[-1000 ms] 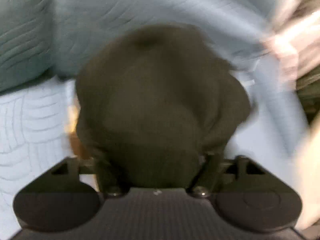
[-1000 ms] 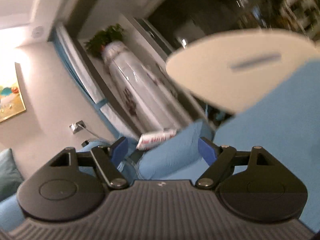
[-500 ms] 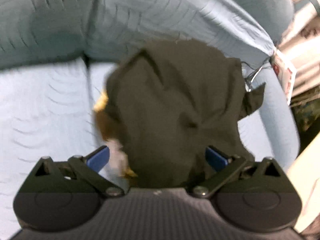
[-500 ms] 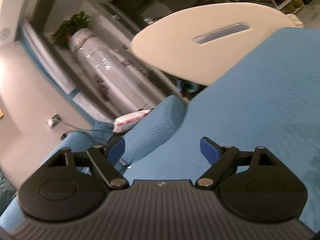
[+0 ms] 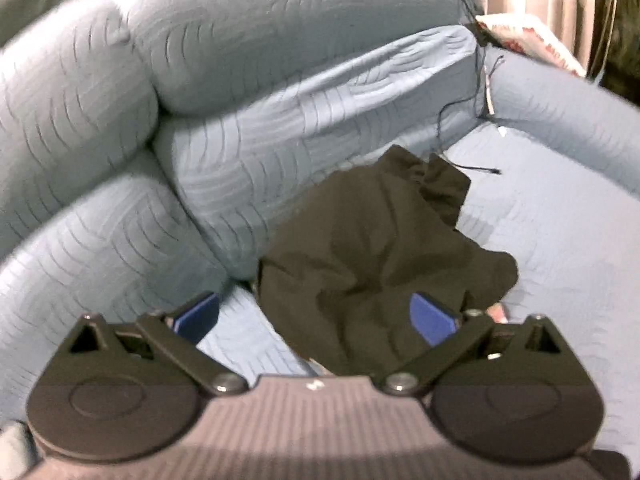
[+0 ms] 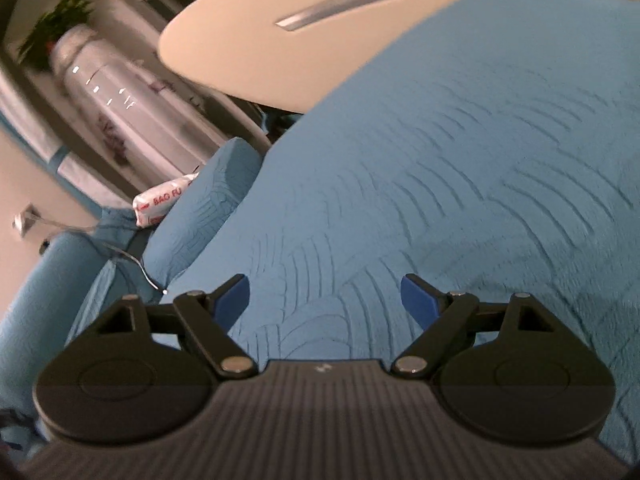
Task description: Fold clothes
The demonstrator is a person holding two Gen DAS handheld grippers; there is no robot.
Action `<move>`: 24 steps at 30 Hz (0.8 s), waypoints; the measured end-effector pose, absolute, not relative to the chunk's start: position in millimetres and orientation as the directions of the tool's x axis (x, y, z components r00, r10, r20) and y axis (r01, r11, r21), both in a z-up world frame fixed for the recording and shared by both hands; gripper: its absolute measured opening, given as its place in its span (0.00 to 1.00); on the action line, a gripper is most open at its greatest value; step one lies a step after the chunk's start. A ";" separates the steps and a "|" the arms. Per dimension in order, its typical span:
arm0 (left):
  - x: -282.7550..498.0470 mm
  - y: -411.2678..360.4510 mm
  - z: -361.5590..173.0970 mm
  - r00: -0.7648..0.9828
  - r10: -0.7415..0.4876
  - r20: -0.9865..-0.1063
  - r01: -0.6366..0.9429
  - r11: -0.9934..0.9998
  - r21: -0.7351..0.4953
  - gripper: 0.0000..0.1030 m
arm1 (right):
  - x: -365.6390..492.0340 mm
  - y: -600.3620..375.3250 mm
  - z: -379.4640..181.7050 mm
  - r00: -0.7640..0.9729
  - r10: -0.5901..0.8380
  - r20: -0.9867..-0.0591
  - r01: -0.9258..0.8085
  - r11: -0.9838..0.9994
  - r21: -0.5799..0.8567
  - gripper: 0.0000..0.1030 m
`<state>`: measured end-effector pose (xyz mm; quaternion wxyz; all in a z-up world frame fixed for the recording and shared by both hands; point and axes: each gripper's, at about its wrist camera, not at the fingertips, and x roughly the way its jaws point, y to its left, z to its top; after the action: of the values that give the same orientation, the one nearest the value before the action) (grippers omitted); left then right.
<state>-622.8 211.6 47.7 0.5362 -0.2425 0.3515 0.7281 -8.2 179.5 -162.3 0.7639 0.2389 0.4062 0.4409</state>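
dark garment [image 5: 376, 264] released by left fingers [image 5: 316, 316] | both spread, empty | packet [image 6: 160, 204] "BAO FU"

Left claw [image 5: 316, 316] spread wide; right claw [image 6: 325, 298] spread wide, empty.

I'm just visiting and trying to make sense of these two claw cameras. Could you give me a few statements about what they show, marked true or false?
1. A dark garment lies crumpled on the blue sofa. True.
2. The left claw is clamped shut on the garment. False: its jaws stand apart, with the cloth bunched loosely near the right-hand pad.
3. The right claw is open with nothing between its blue pads. True.
4. The garment shows in the right claw's view. False: only bare blue quilted cover is there.
5. A round pale table stands beyond the sofa. True.
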 end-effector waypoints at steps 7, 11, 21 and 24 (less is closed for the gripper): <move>-577.1 196.9 40.7 -0.270 0.601 -0.752 -0.960 -0.114 0.254 1.00 | -11.1 185.0 -168.6 0.274 0.857 -0.436 -0.477 0.515 0.712 0.83; -564.2 198.1 32.8 -0.244 0.585 -0.773 -0.965 -0.068 0.253 1.00 | -13.3 190.9 -171.7 0.259 0.861 -0.437 -0.467 0.508 0.724 0.83; -556.3 197.7 25.8 -0.268 0.581 -0.768 -0.957 -0.068 0.282 1.00 | -16.4 192.7 -175.5 0.249 0.856 -0.453 -0.464 0.516 0.720 0.83; -556.1 196.7 24.4 -0.261 0.581 -0.771 -0.960 -0.068 0.273 1.00 | -16.6 193.5 -176.2 0.243 0.856 -0.457 -0.462 0.516 0.721 0.83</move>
<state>-556.1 196.7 24.4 0.5582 -0.2410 0.3927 0.6900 -16.6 193.5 -176.2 0.7548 0.2269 0.4338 0.4365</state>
